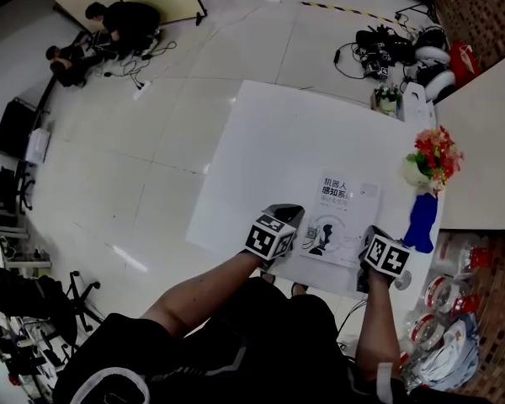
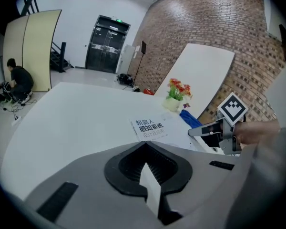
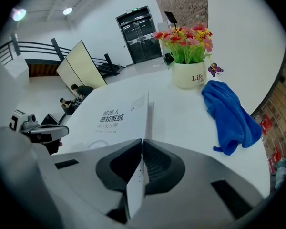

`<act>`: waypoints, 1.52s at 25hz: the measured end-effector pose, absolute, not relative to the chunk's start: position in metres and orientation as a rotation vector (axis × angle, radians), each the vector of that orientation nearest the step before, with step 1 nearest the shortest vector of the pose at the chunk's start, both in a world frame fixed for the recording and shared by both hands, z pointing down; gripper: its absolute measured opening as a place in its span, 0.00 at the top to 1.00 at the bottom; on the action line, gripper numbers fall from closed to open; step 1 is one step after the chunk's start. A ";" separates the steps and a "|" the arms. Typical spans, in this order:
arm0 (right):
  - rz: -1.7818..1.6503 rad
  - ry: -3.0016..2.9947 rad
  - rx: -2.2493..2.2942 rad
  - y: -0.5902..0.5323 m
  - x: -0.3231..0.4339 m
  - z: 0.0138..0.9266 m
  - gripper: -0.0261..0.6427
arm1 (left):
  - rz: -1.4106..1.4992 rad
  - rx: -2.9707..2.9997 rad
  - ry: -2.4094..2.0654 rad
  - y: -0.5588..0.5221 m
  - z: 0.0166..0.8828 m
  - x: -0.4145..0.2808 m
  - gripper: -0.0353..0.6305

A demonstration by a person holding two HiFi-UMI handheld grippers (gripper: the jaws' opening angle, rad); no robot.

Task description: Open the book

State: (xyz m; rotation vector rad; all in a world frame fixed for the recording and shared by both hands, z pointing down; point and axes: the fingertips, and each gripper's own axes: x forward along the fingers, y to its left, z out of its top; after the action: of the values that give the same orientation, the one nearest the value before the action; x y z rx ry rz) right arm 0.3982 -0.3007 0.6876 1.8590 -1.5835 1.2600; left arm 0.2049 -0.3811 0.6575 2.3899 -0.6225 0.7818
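Note:
A white book (image 1: 342, 211) with dark printed characters lies on the white table (image 1: 269, 141), near its front edge. My left gripper (image 1: 290, 223) sits at the book's near left corner. In the left gripper view a thin white sheet edge stands pinched between the shut jaws of the left gripper (image 2: 144, 147), with the book (image 2: 150, 127) just beyond. My right gripper (image 1: 366, 241) is at the near right corner. Seen from the right gripper view, the right gripper (image 3: 142, 142) is shut on the cover's edge, and the book (image 3: 115, 118) shows its cover slightly raised along that side.
A white pot of red and yellow flowers (image 1: 433, 160) and a blue cloth (image 1: 421, 220) lie to the right of the book, near the table's right edge. A brick wall and a leaning white board stand to the right. Two people sit on the floor far off (image 1: 109, 28).

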 end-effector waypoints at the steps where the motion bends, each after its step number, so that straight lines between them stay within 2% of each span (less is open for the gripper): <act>1: 1.280 -1.607 1.867 -0.301 0.397 0.682 0.94 | 0.769 2.395 -0.624 -0.380 0.652 0.204 0.95; 5: 1.333 -1.725 1.892 -0.303 0.386 0.652 0.95 | 0.708 2.436 -0.640 -0.379 0.626 0.198 0.95; 12: 1.149 -1.825 1.806 -0.315 0.353 0.613 0.95 | 0.585 2.514 -0.678 -0.384 0.586 0.176 0.95; 21: 1.244 -1.990 1.726 -0.366 0.233 0.555 0.95 | 0.423 2.551 -0.644 -0.419 0.561 0.106 0.95; 30: 1.261 -1.909 1.528 -0.428 0.103 0.612 0.96 | 0.367 2.531 -0.663 -0.458 0.564 0.023 0.95; 38: 1.269 -1.783 1.463 -0.438 0.059 0.686 0.96 | 0.414 2.495 -0.682 -0.464 0.594 -0.011 0.95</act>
State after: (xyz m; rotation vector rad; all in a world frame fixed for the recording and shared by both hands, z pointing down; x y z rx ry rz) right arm 0.0585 -0.4385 0.6865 1.4635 -1.7827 1.2688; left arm -0.0115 -0.4637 0.5945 2.4955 -0.6816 0.4137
